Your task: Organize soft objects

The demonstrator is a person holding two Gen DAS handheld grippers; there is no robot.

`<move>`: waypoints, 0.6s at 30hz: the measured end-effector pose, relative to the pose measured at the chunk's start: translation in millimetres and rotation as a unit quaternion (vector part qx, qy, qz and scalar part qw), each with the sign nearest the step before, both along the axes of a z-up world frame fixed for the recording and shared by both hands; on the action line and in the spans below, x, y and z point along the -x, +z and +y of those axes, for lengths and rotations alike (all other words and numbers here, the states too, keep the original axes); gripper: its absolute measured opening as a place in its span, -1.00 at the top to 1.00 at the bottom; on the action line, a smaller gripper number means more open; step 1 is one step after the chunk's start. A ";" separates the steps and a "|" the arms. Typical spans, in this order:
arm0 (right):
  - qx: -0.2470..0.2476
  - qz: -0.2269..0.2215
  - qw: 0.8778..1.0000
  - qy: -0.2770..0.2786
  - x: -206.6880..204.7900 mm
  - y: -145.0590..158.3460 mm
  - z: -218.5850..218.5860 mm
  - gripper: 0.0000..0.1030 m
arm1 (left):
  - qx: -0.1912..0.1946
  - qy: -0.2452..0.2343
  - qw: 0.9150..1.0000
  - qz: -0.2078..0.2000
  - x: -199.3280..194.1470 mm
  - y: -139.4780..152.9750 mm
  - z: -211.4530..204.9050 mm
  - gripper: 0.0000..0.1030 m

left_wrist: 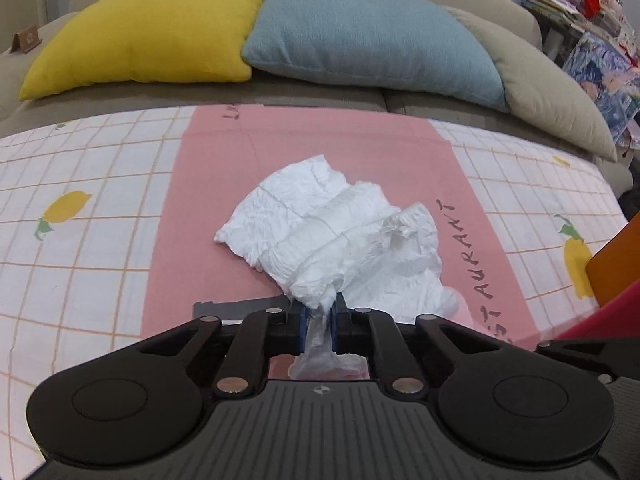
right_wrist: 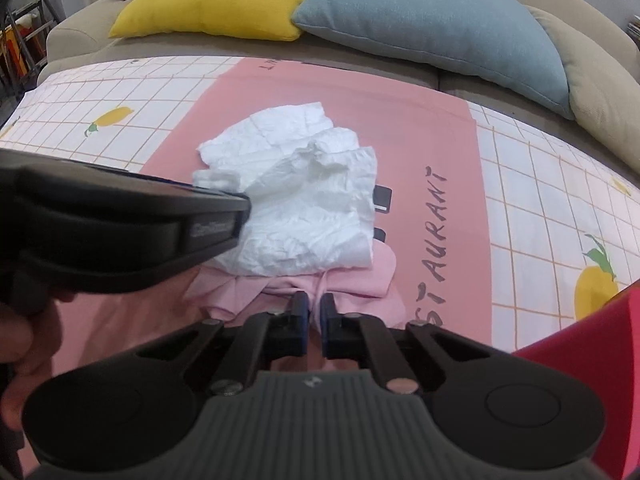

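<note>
We see the crumpled white garment (left_wrist: 320, 232) lying on the pink panel of the lemon-print cloth (left_wrist: 100, 184) spread over the sofa, in front of the yellow cushion (left_wrist: 148, 36) and blue cushion (left_wrist: 368, 36). The left gripper (left_wrist: 319, 320) is clenched on the near edge of that white garment, a wad of it squeezed between the blue pads. The right gripper (right_wrist: 314, 316) is closed tight at the pink garment (right_wrist: 348, 284) that lies partly under the white one, apparently pinching a fold, though we cannot quite make out the contact.
</note>
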State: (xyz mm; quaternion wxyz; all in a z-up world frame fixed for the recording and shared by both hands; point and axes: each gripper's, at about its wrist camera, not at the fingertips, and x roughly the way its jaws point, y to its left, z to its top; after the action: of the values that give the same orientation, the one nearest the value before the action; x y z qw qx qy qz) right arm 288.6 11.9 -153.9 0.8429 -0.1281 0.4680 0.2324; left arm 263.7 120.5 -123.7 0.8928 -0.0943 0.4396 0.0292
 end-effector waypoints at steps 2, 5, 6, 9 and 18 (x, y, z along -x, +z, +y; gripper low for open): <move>-0.006 0.004 1.000 -0.003 2.9 4.4 -3.3 0.98 | 0.008 0.019 1.000 -0.003 7.6 6.8 3.3 0.78; -0.011 0.006 1.000 -0.003 13.8 11.9 -7.0 0.98 | 0.010 0.042 0.999 -0.005 20.9 17.6 7.8 0.79; -0.013 0.007 1.000 -0.001 18.8 14.4 -9.0 0.98 | 0.008 0.046 0.999 -0.006 26.6 21.0 7.8 0.79; -0.013 0.010 1.000 0.012 39.7 20.8 -15.8 0.97 | 0.003 0.054 0.999 -0.005 47.0 29.2 6.2 0.79; 0.000 0.017 0.999 0.031 110.7 27.7 -61.9 0.97 | 0.048 0.061 0.997 0.013 114.6 35.8 -10.8 0.79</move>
State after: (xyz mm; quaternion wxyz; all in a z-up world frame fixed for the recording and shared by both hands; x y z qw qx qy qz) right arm 178.0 -50.1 -126.2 0.8274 -0.1390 0.4778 0.2604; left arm 149.1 109.7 -87.9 0.8782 -0.1630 0.4451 0.0632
